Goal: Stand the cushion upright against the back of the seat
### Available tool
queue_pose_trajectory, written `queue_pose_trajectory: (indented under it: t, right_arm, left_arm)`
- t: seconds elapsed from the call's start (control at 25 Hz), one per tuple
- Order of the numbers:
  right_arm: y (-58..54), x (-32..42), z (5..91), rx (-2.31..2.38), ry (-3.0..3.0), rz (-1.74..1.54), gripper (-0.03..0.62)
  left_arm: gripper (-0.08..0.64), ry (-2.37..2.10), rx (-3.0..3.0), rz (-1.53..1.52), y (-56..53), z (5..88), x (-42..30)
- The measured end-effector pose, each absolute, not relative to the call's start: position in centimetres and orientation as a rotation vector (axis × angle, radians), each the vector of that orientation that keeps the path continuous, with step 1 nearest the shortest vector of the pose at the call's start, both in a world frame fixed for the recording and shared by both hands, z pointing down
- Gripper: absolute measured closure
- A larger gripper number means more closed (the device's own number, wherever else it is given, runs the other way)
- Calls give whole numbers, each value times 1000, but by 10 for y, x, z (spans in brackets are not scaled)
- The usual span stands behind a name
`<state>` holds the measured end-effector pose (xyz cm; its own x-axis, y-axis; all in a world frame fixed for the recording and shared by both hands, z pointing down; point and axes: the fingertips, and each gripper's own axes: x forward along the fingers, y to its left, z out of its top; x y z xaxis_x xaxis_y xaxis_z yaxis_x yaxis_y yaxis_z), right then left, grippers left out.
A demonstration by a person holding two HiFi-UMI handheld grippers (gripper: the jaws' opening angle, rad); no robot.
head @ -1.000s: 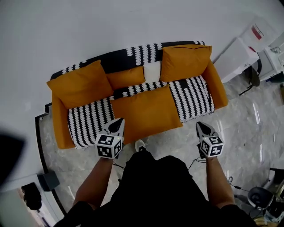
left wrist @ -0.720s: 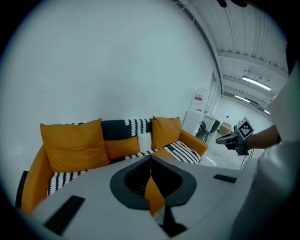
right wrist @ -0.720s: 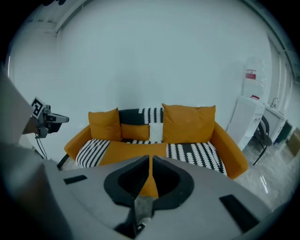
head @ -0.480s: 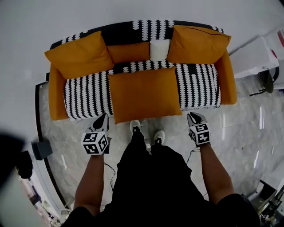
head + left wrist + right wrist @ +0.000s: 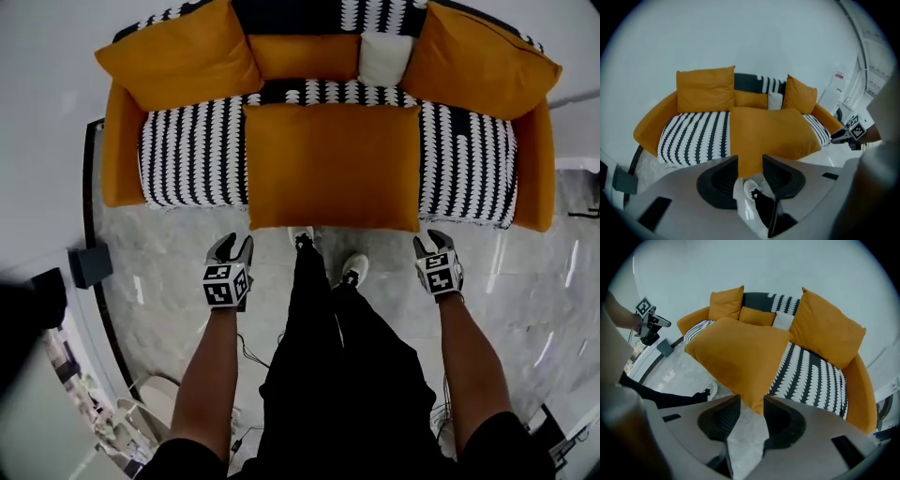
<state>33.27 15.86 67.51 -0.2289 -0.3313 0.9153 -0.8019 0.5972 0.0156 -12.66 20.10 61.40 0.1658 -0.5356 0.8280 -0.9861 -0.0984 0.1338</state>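
While it lies flat, the cushion [image 5: 333, 167] overhangs the seat edge [image 5: 187, 199].

Far left: large orange back cushion [image 5: 178, 52], standing upright. Far right: matching large orange cushion [image 5: 478, 61], likewise propped up. Far centre, between the two: small orange cushion [image 5: 305, 56], with small white cushion [image 5: 384, 58] just beside it on the right. Underfoot: grey marbled floor [image 5: 169, 244], glossy, showing pale reflections. Near left, on that floor: dark box [image 5: 91, 265]. Near centre: two white shoes [image 5: 354, 270] below black trousers [image 5: 319, 356]. Behind everything: plain white wall [image 5: 47, 94]. Far right, in the left gripper view: white cabinet [image 5: 836, 91].
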Motion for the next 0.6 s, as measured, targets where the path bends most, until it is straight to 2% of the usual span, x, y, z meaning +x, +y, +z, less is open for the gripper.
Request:
queue_pose_trajectory:
  t: [0.28,0.6]
  right_arm:
    - [165,320,748,870,-1767,573,419]
    - [153,328,788,804,-1695,471,387]
  left_arm:
    - [367,-1431,1591,810,236,742,-172]
    - [328,-1324,1579,764,221,806,-167]
